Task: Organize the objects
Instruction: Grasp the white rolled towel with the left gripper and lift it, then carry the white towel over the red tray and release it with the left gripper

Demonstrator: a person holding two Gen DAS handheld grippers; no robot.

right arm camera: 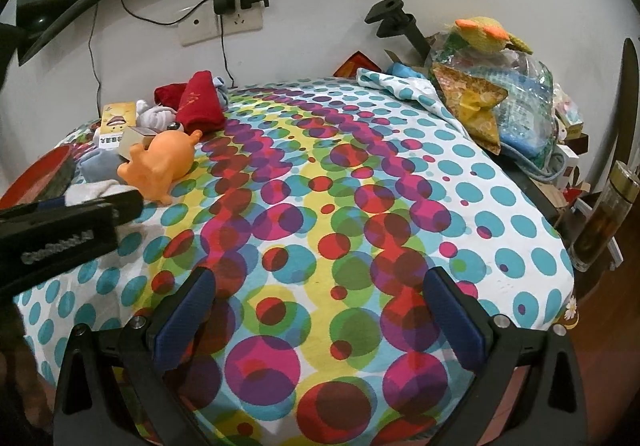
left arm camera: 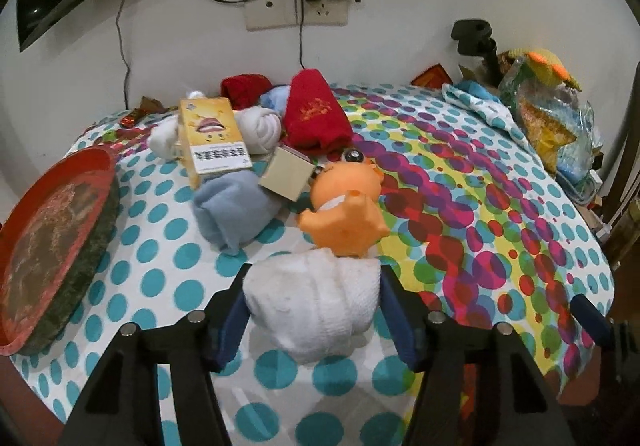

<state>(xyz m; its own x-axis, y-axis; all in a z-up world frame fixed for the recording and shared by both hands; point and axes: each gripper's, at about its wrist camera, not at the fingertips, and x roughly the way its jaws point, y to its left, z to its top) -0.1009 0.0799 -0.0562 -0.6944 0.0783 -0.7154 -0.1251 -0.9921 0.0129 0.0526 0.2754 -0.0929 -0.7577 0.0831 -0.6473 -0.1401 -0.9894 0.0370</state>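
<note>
A rolled white towel (left arm camera: 312, 302) sits between the blue pads of my left gripper (left arm camera: 315, 278), which press on both its sides. It is just in front of an orange toy animal (left arm camera: 344, 206) on the dotted tablecloth (left arm camera: 460, 206). Behind the toy lie a small tan box (left arm camera: 286, 174), a pale blue towel (left arm camera: 232, 206), a yellow carton (left arm camera: 212, 134), another white roll (left arm camera: 260, 126) and a red towel (left arm camera: 316, 114). My right gripper (right arm camera: 320, 278) hangs open over bare cloth near the front edge, with nothing between its fingers. The orange toy (right arm camera: 160, 166) and the white towel (right arm camera: 88, 190) lie to its left.
A red tray (left arm camera: 52, 246) leans at the table's left edge. Plastic bags with a knitted toy (right arm camera: 500, 94) are piled at the back right. A glass bottle (right arm camera: 604, 222) stands off the right edge. Cables and a wall socket (left arm camera: 296, 6) run behind the table.
</note>
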